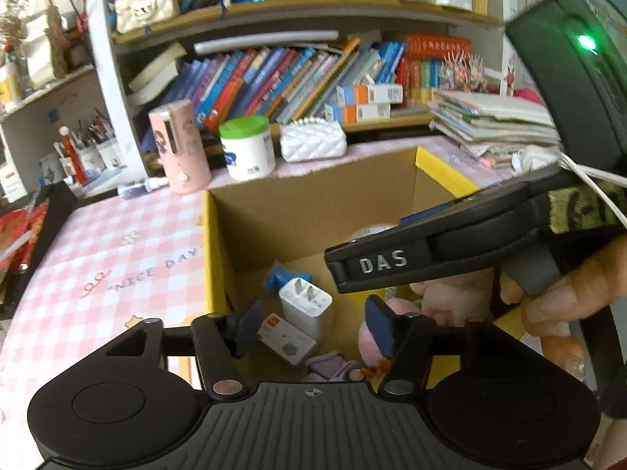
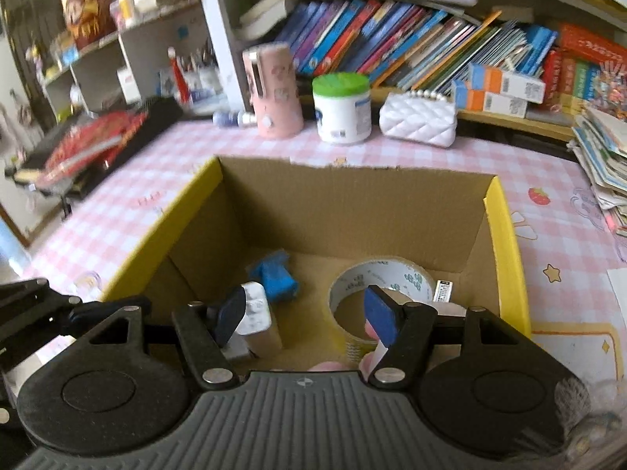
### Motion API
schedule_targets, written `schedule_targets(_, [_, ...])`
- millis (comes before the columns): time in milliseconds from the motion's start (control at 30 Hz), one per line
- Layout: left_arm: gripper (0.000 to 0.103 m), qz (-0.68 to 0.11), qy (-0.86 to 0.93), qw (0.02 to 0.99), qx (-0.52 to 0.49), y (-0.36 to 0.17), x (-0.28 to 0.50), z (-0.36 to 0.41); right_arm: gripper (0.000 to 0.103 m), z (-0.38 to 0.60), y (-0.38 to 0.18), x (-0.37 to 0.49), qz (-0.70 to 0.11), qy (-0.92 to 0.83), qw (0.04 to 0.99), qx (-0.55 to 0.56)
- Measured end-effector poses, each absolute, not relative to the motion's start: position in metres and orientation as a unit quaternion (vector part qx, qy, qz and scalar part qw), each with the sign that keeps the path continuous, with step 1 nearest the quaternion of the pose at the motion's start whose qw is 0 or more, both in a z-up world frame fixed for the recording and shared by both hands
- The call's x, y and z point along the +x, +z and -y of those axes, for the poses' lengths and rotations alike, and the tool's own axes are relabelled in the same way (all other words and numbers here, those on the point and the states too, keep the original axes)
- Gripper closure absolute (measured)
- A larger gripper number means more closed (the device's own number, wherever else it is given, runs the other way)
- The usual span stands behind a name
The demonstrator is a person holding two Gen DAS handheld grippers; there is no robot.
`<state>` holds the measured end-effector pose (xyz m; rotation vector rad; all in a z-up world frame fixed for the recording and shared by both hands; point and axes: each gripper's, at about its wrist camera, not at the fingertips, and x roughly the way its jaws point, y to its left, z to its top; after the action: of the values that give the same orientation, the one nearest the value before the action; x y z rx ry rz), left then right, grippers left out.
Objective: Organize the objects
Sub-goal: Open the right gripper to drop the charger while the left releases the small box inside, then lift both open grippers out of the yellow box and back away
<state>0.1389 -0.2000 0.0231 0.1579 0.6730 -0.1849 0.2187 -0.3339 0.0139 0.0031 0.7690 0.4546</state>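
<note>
A cardboard box [image 1: 313,196] with yellow-edged flaps stands on the pink checked table; it also shows in the right wrist view [image 2: 352,196]. Inside lie a white charger [image 1: 307,307], a blue object [image 2: 276,276], a small white packet [image 1: 286,338], a pink plush toy [image 1: 450,293] and a roll of tape [image 2: 386,278]. My left gripper [image 1: 313,327] is open and empty above the box's near left part. My right gripper [image 2: 301,317] is open and empty above the box's near edge. The right gripper's body [image 1: 450,250] crosses the left wrist view over the box.
Behind the box stand a pink cylinder [image 2: 274,90], a white jar with a green lid [image 2: 343,107] and a white quilted purse [image 2: 417,119]. A small bottle [image 2: 233,118] lies beside the cylinder. Bookshelves rise behind. A paper stack [image 2: 603,156] sits at the right.
</note>
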Motion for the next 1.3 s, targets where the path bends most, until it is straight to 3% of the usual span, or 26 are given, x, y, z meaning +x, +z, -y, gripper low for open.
schedule_targets(467, [0.017, -0.278, -0.035, 0.959, 0.045, 0.046, 0.079, 0.146, 0.025, 0.335, 0.055, 0.128, -0.275, 0.107, 0.955, 0.030])
schedule_targets(733, [0.016, -0.282, 0.023, 0.958, 0.038, 0.041, 0.041, 0.100, 0.018, 0.306, 0.047, 0.071, -0.269, 0.020, 0.963, 0.017])
schedule_targets(933, [0.010, -0.283, 0.025, 0.958, 0.043, 0.038, 0.011, 0.079, 0.016, 0.276, 0.032, 0.032, -0.291, 0.008, 0.957, 0.002])
schedule_targets(1300, [0.004, -0.295, 0.013, 0.953, 0.063, 0.031, -0.022, 0.063, 0.003, 0.240, 0.020, -0.015, -0.310, -0.008, 0.951, -0.009])
